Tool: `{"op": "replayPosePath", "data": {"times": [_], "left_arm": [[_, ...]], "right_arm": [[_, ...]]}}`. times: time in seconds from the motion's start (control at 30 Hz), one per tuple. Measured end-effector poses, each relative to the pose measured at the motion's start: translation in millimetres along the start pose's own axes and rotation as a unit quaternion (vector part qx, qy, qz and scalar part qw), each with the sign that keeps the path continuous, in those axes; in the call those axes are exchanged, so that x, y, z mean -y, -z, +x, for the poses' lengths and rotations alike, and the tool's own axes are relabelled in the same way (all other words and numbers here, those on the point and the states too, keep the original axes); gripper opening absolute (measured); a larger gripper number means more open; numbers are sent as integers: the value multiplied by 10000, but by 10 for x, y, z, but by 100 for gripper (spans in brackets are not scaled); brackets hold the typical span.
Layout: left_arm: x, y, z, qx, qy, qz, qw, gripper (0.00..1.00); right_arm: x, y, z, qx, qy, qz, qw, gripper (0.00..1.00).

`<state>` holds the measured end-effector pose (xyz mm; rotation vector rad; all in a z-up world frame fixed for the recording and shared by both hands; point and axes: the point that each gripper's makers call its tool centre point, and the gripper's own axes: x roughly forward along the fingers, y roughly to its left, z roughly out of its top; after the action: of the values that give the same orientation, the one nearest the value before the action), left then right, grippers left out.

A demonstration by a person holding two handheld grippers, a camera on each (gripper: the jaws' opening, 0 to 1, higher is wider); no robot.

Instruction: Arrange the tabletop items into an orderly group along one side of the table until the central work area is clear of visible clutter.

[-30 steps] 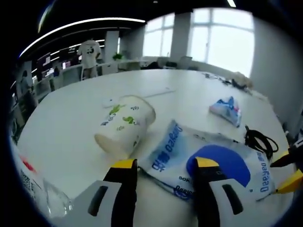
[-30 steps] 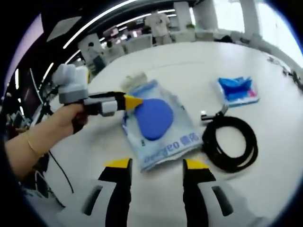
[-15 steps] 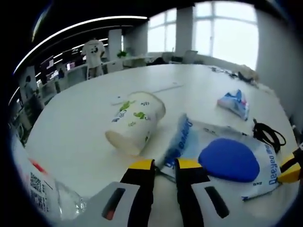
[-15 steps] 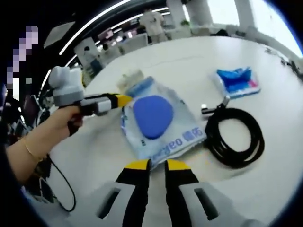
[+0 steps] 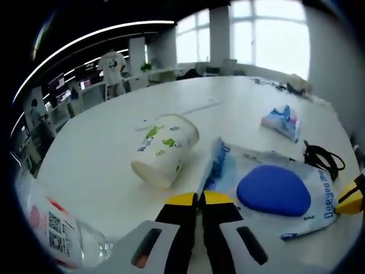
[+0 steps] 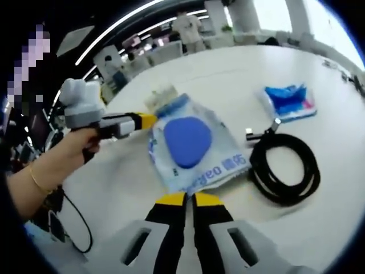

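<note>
An open-plan office with tall windows surrounds a large white table (image 5: 97,148). The left gripper (image 5: 199,198) has its jaws pinched on the near left corner of a blue-and-white plastic pouch (image 5: 268,188); the right gripper (image 6: 189,199) clamps the pouch's opposite edge. The pouch looks light, limp and slippery, best taken by its seams. Beyond lie a tipped paper cup (image 5: 162,149), a small blue packet (image 6: 287,101) and a coiled black cable (image 6: 284,166).
</note>
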<state>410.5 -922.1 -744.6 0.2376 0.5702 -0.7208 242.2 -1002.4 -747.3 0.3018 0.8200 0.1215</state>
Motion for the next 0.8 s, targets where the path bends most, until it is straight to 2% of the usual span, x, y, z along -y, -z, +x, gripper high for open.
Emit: {"op": "replayPosePath", "data": {"times": [0.4,0.6,0.8], "left_arm": [[-45,-145,-194,176,-71,-44,9998,1],[-77,-224,-305,288,-118,-158,9994,1],[-99,-281,-434,352,-125,-316,9988,1]], "right_arm": [[-40,-128,-83,187,-34,-248,9995,0],[-92,-283,-173,386,-86,-394,9984,0],[12,-464,-255,502,-64,-525,9973,0]]}}
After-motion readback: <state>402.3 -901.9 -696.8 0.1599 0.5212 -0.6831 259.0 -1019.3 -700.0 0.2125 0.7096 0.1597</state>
